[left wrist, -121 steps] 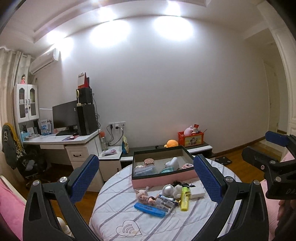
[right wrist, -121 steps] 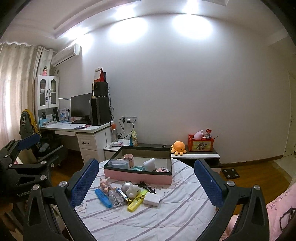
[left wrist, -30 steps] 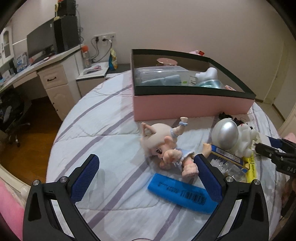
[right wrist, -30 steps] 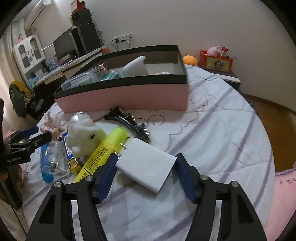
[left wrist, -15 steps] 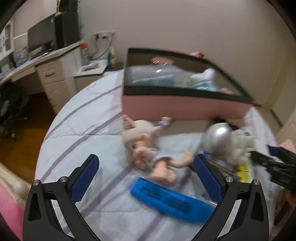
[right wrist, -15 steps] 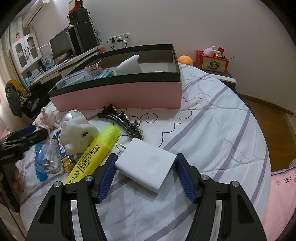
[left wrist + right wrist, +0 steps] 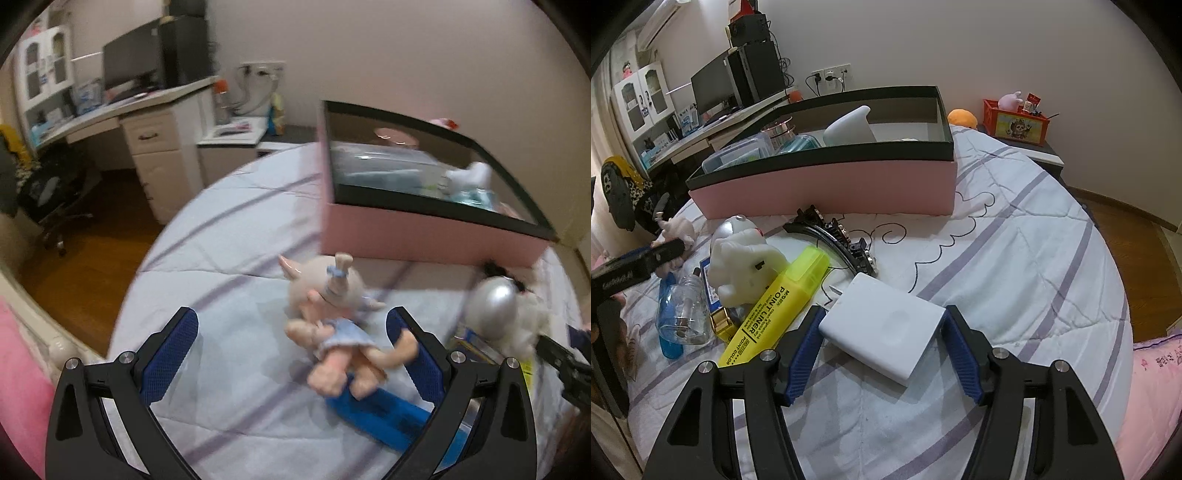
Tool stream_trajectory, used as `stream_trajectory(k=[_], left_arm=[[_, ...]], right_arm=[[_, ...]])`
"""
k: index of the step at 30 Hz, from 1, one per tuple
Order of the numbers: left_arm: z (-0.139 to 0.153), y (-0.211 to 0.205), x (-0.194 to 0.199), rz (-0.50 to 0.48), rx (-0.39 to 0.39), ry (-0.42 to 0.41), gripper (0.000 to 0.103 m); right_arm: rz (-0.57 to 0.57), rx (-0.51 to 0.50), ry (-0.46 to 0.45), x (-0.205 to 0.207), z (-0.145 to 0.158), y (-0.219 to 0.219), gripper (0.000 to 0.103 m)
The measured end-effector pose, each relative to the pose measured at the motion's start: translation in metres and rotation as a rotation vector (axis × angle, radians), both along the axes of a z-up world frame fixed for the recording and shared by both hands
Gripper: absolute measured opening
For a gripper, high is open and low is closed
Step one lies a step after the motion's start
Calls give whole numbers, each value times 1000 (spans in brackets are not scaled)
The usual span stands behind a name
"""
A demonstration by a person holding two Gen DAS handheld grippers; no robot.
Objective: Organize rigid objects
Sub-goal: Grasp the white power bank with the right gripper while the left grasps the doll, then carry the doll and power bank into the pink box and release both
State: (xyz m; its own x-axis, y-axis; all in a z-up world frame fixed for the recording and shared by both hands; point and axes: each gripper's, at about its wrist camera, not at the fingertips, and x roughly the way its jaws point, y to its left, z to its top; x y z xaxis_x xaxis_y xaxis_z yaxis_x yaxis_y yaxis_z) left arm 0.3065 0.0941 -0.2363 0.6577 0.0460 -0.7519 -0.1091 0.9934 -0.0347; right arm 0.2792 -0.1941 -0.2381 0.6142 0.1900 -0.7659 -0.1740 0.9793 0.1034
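My right gripper [image 7: 883,312] is shut on a white charger block [image 7: 882,328], one blue pad on each side of it, low over the striped bedspread. My left gripper [image 7: 291,314] is open above a small pink doll [image 7: 332,332], which lies between the fingers, close to the right finger [image 7: 413,354]. The doll's legs rest on a blue case [image 7: 384,413]. Behind both stands a pink box with a black rim [image 7: 827,184], also the pink box [image 7: 424,236], holding several items. The left gripper [image 7: 639,262] shows at the left edge of the right wrist view.
Beside the charger lie a yellow highlighter [image 7: 779,302], a white plush toy [image 7: 742,266] with a silver ball [image 7: 495,302], a clear bottle [image 7: 683,314] and a black hair clip [image 7: 834,236]. The round bed's edge [image 7: 147,266] drops to the wooden floor at left.
The left gripper has shifted and rolled, so the doll now sits closer, between its fingers and nearer the right one. The right gripper keeps the charger between its pads.
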Motion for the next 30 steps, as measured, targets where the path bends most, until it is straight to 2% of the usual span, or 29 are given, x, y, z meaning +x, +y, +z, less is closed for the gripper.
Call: stream_trajectory(k=[2,4,5,6,8,10,12,14,21,30], left_arm=[[-9,1,8,-16,-25,46,102],[-10,-1,10,-30,-14,57,100],[-8,-4,9,-47,-12,45,92],[-7,-7,9,-79,-16,36,78],[-7,-10,8,-96,-9,33,64],[-6,-9,8,-102,-13,28,56],[-4,-3,5,-86,-19,17,44],[-3,1,2,-97,-58,8,43],[1,-5,-5,-116,-25,-16,43],[13,-11,-22,-145,-30,-80,43]], right_arm=[[0,-9,-1,0,0,1,66],[-1,-9,0,0,0,1,66],[-2,-5,-1,1,0,1,66],[-3,-1,-1,1,0,1,66],[-4,3,-2,1,0,1,66],[-5,-7,-1,1,0,2,66],[-6,-15,-1,0,0,3,66],[-8,-20,-2,0,0,4,66],[-15,-26,-2,0,1,5,66],[-12,-31,-10,0,1,6,65]])
